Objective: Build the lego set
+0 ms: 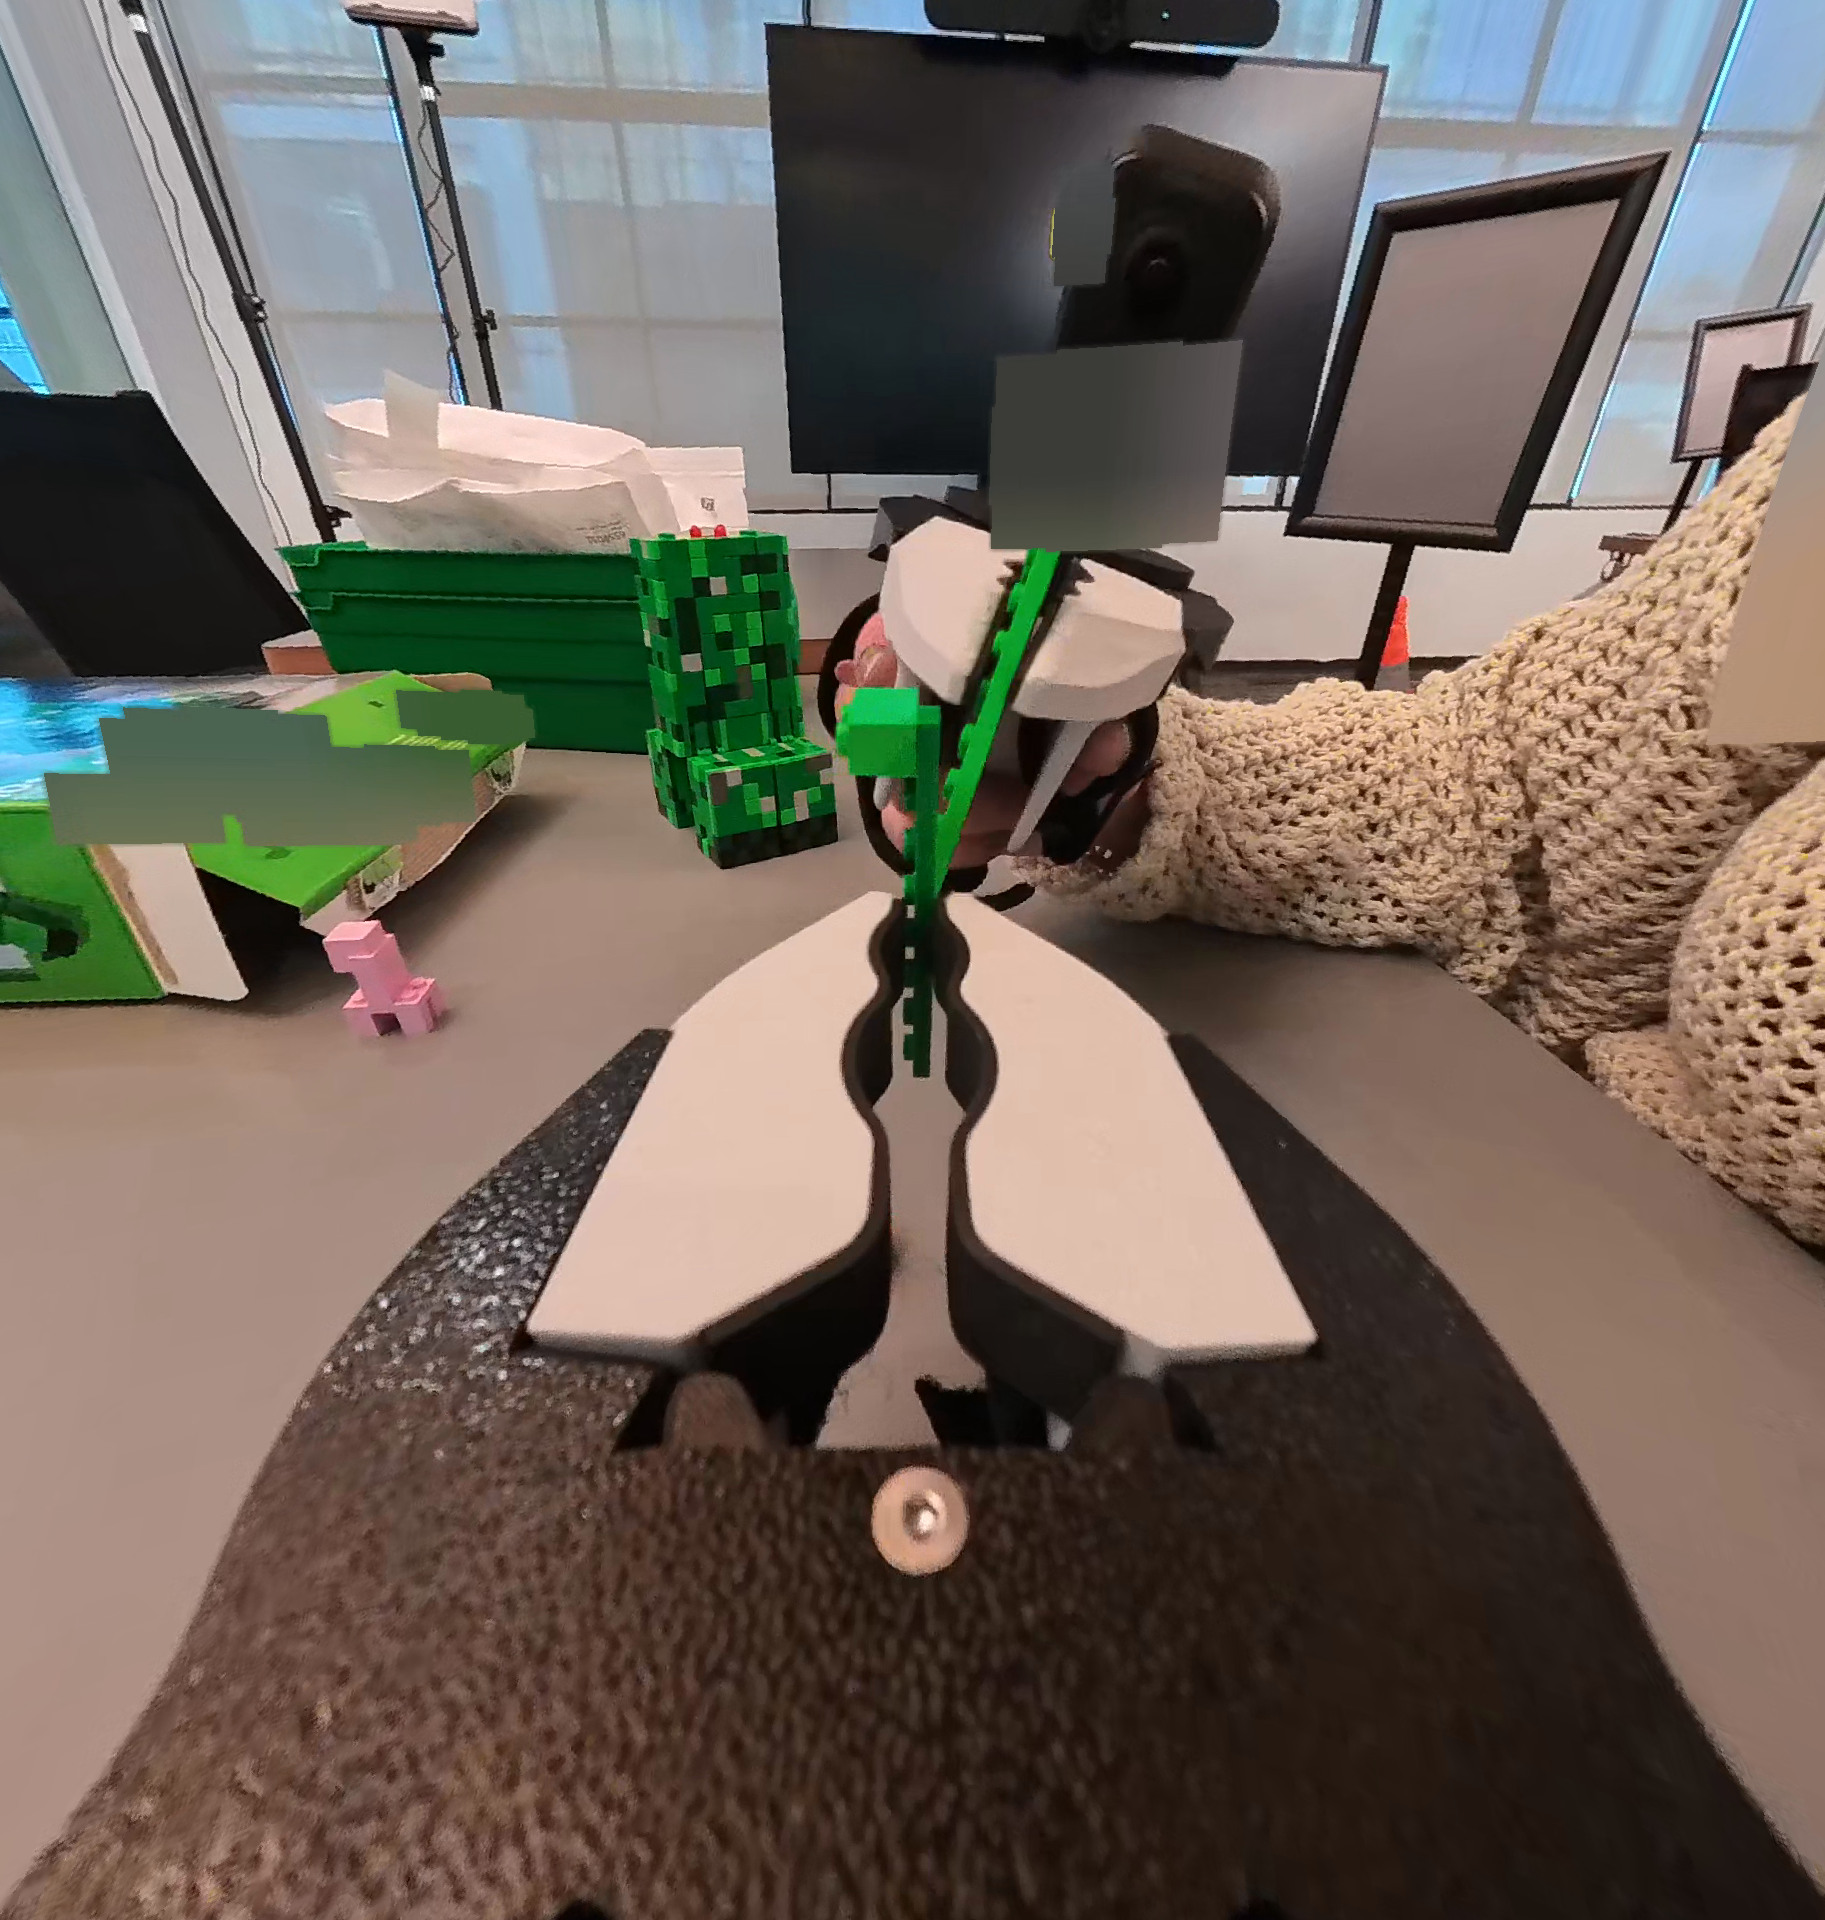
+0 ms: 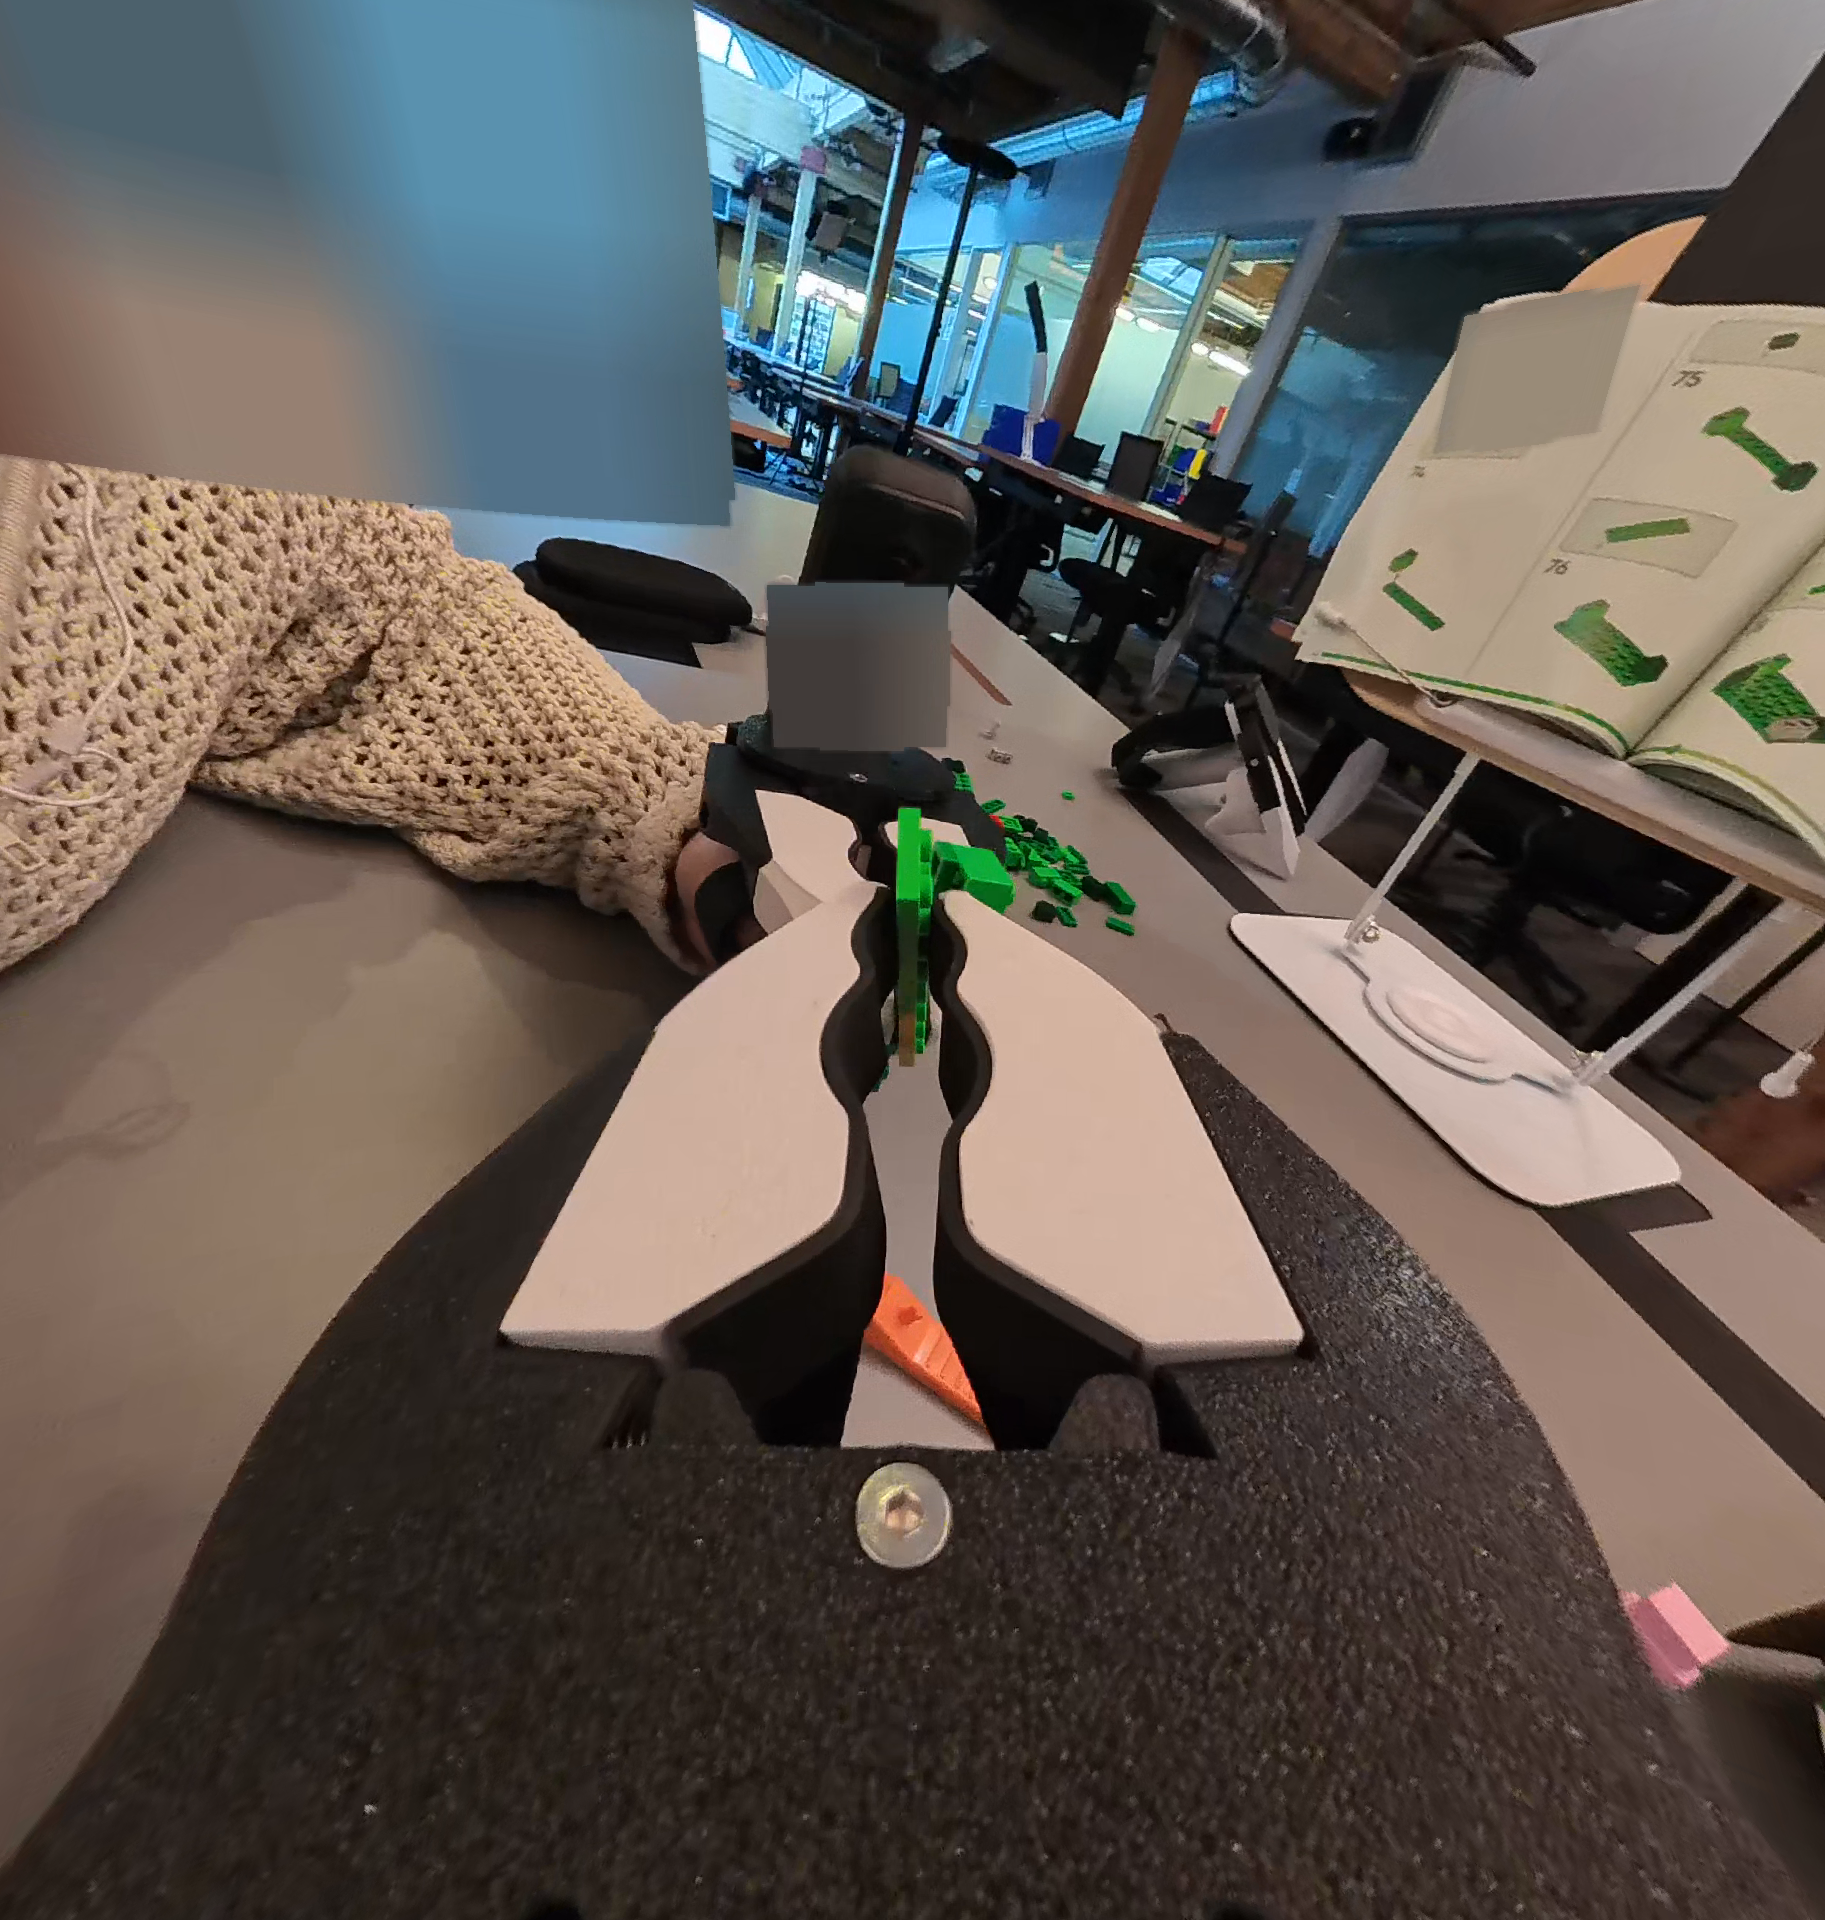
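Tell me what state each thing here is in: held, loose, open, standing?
Left gripper: shut on green plate.
Right gripper: shut on green plate.
Green plate: held edge-on between both grippers, above the table.
Loose green bricks: scattered on table.
Instruction booklet: open on stand.
Green block figure: standing.
Pink figure: standing.
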{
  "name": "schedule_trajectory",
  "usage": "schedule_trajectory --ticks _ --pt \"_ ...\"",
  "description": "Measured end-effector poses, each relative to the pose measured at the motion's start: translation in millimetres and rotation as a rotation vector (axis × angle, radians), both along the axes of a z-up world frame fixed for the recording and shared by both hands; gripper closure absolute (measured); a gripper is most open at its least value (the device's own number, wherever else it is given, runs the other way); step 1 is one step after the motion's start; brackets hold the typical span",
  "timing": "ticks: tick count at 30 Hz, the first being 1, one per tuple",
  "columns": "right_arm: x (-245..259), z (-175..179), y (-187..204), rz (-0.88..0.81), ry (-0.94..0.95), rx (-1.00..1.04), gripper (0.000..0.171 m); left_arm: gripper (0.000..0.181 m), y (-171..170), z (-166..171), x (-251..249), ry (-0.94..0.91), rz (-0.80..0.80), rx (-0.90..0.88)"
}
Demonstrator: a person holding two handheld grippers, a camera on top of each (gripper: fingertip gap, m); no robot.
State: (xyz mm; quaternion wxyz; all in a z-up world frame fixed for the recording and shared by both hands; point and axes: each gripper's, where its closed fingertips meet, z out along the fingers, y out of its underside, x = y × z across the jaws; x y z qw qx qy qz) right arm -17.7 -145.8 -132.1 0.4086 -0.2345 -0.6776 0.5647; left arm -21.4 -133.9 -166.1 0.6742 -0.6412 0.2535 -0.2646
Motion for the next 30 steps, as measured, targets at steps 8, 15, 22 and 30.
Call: schedule_trajectory --ticks 8,15,22,30 --pt "1 -4 -3 0.017 -0.025 0.013 0.166 0.177 -3 -2 5 0.023 -0.034 0.003" --pt "0 -6 -5 0.027 -0.053 0.001 0.166 0.177 -3 -5 7 0.057 -0.026 -0.006" --pt "-1 -8 -8 0.047 -0.052 -0.013 0.166 0.177 -3 -8 9 0.085 -0.029 -0.009" --pt "-1 -8 -11 0.054 -0.035 -0.02 0.166 0.177 -5 -8 9 0.079 -0.043 -0.024"
